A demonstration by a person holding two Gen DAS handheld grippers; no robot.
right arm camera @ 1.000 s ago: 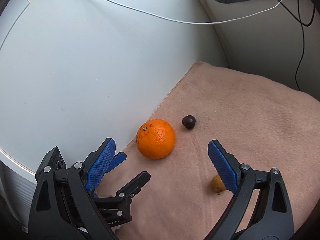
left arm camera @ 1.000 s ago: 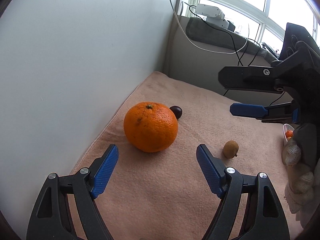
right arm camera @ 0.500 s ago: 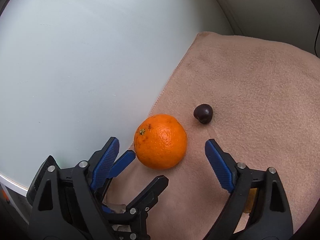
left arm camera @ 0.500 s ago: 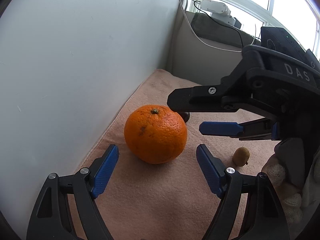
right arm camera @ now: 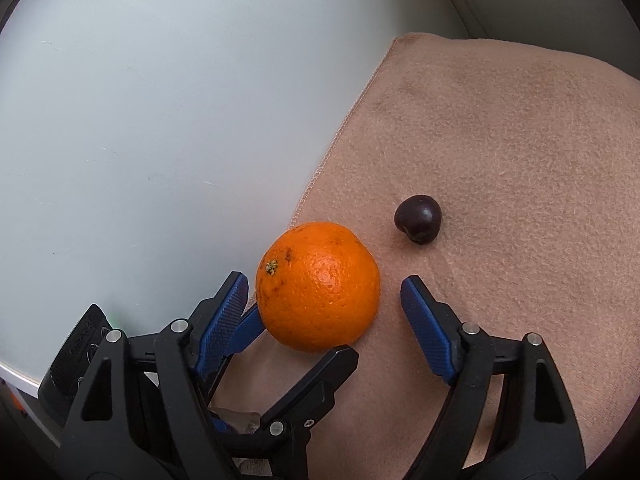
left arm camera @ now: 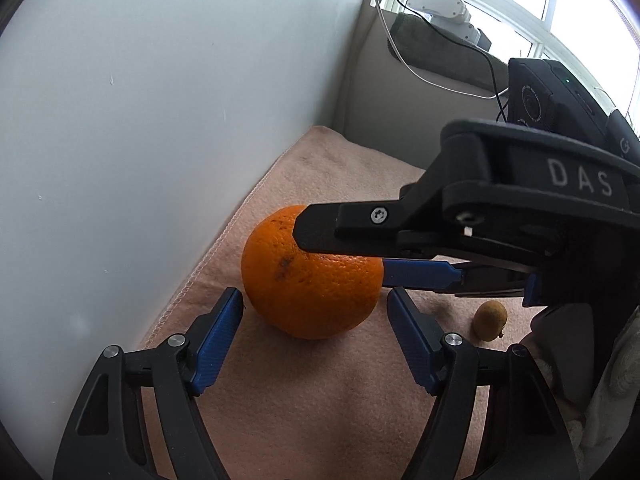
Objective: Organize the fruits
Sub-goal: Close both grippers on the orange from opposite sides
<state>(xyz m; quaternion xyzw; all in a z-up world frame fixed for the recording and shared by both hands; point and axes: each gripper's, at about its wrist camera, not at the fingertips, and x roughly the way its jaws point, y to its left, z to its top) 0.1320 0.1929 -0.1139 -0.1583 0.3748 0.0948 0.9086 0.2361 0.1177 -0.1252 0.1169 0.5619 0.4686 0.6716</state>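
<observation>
orange (left arm camera: 312,280): rests on pink cloth (left arm camera: 320,400) beside the wall. left tongs (left arm camera: 314,326) and right tongs (right arm camera: 324,304) both bracket it, closing in, neither yet clamping; apparently a two-handed lift.

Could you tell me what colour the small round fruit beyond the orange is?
Dark purple, almost black; the cherry shows best from the right wrist.

Daylight is admitted through the window (left arm camera: 520,12) at the upper right of the left wrist view, where the panes are blown out to white. The wall (left arm camera: 160,100) is evenly and softly lit. Soft shadows are cast on the towel (right arm camera: 500,140) beneath the orange (right arm camera: 318,286), on whose skin a small highlight is seen. Both views are sharp at the centre; straight lines are bowed by the fisheye, and the corners are darkened.
</observation>
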